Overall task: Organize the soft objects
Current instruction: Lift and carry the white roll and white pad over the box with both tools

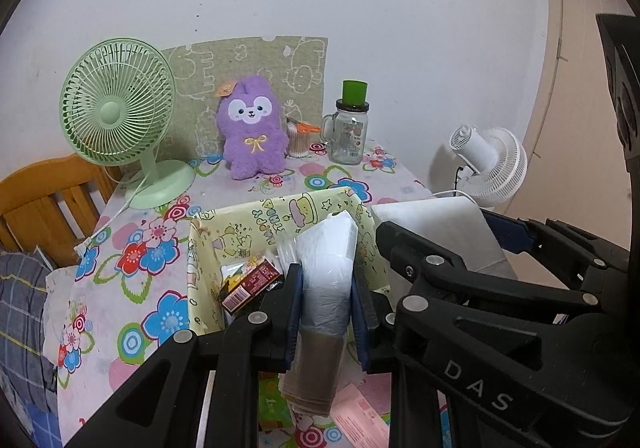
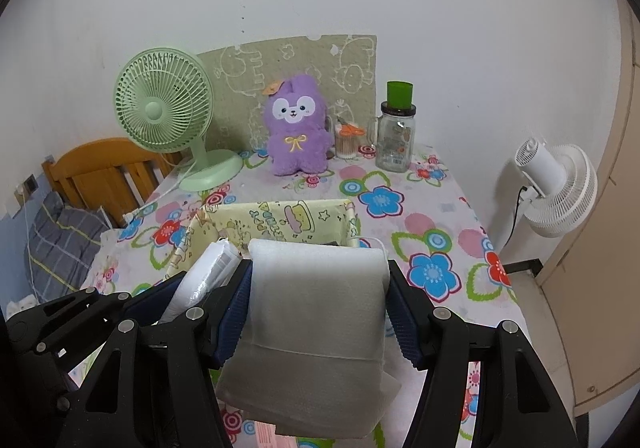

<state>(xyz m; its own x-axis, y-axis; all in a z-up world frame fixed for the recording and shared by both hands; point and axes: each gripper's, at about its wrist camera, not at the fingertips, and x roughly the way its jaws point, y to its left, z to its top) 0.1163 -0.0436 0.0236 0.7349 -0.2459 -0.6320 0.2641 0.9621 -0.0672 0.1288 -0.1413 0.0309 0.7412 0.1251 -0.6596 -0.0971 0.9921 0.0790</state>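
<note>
Both claws around soft packs [image 1: 326,268]

At the back of my desk [image 2: 436,208], under its flowered cloth, a pale green fan [image 2: 166,112] stands on the left with its cord trailing off the edge. Just right of it a purple plush animal [image 2: 298,128] sits upright against a green patterned mat [image 2: 296,60] propped on the wall. Beside the plush I see a small clear cup of cotton swabs [image 2: 347,142], then a glass mug jar [image 2: 396,142] with a green cup [image 2: 400,94] on its lid. Off the desk to the right a white fan [image 2: 560,188] faces away. To the left are a wooden headboard [image 2: 104,172] and grey checked bedding [image 2: 60,244].
</note>
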